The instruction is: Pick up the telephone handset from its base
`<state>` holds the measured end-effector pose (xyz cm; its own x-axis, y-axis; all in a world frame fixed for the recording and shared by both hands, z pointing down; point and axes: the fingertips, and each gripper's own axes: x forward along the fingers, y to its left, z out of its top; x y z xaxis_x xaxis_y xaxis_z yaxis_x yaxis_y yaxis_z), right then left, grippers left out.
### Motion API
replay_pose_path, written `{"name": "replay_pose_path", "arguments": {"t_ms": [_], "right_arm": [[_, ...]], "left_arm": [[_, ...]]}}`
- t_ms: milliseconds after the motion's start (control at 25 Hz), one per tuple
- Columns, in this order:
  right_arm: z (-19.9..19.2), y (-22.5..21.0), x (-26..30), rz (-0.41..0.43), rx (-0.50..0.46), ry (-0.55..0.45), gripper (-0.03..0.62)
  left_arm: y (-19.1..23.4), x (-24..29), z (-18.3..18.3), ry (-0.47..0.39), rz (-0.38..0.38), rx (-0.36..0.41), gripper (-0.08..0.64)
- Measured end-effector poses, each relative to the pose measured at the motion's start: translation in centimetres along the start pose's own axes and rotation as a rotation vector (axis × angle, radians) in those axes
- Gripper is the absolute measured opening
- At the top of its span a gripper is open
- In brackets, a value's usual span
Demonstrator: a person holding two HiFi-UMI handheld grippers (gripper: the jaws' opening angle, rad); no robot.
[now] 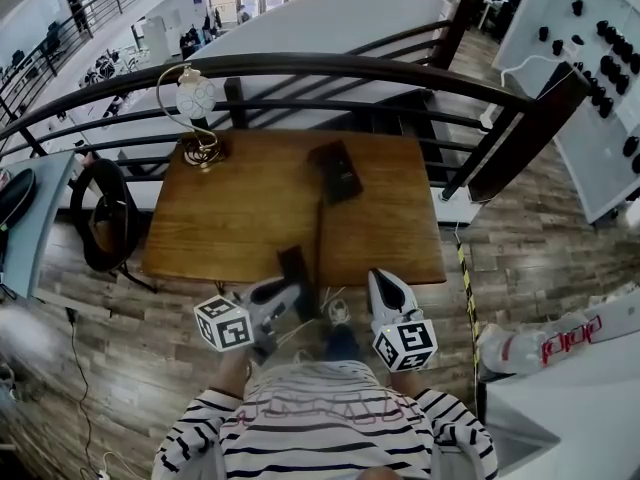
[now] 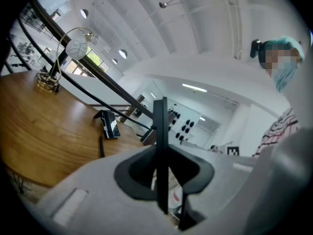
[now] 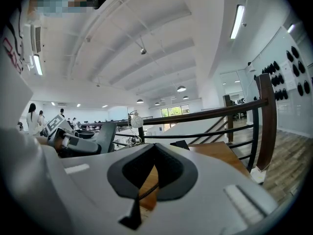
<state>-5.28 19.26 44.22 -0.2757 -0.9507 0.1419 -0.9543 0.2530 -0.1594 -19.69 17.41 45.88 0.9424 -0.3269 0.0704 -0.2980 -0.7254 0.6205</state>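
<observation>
The black telephone base (image 1: 335, 171) lies on the far right part of the wooden table (image 1: 220, 218); it also shows in the left gripper view (image 2: 108, 124). The black handset (image 1: 296, 266) is off the base, above the table's near edge. My left gripper (image 1: 292, 286) is shut on it, and between the jaws the handset appears as a thin upright slab (image 2: 160, 131). A dark cord (image 1: 320, 230) runs from the handset towards the base. Next to it on the right, my right gripper (image 1: 382, 286) is shut with nothing in it (image 3: 155, 148).
A gold lamp with a white globe (image 1: 195, 108) stands at the table's far left corner. A dark curved railing (image 1: 350, 68) runs behind the table. A black round chair (image 1: 105, 218) sits left of it and a white counter (image 1: 560, 408) to my right.
</observation>
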Motion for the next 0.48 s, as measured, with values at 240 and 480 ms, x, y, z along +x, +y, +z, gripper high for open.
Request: {"name": "replay_pose_path", "arguments": {"t_ms": [240, 480], "right_arm": [[0.03, 0.13, 0.53, 0.008, -0.004, 0.006, 0.0], [0.31, 0.04, 0.93, 0.009, -0.009, 0.009, 0.0]], "left_arm": [[0.35, 0.02, 0.23, 0.002, 0.005, -0.001, 0.072], [0.43, 0.28, 0.59, -0.001, 0.002, -0.004, 0.072]]}}
